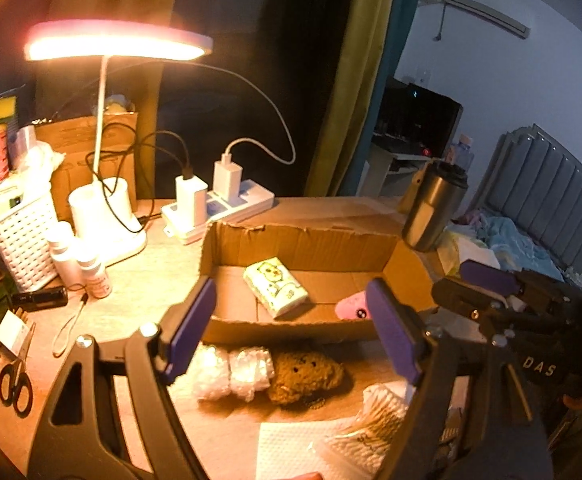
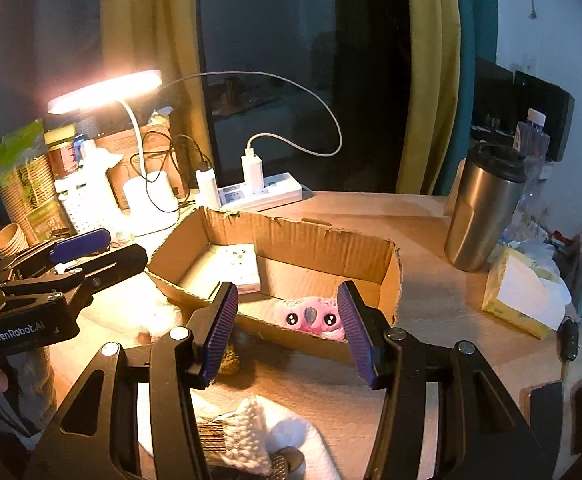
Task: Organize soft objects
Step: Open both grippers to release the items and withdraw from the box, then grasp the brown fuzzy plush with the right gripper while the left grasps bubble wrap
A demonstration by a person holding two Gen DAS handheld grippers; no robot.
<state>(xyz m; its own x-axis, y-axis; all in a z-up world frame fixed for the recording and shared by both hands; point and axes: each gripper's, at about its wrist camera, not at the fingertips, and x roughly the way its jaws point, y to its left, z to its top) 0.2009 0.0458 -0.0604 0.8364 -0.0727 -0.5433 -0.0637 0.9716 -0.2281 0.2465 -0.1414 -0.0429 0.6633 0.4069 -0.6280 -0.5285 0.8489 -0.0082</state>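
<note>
The left wrist view shows the left tool [image 1: 291, 328] with its jaws standing wide and nothing between them, poised over the near wall of the box [image 1: 291, 330]. The right tool [image 2: 287, 332] is about half open, also empty, above the same wall. Inside the box lie a tissue pack [image 1: 275, 286] and a pink plush [image 2: 311, 316] in its near right corner. On the desk [image 1: 147, 280] just in front of the box sit a brown knit toy [image 1: 303, 376] and, to its left, white bubble wrap [image 1: 233, 372]. All look light and squashy; the toy is probably best pinched across its body. Its lower edge is in shadow, and the right tool's own finger hides most of it in the right wrist view. A white knit piece [image 2: 251, 432], farther in front of the box, is cut off by the tool frames.
</note>
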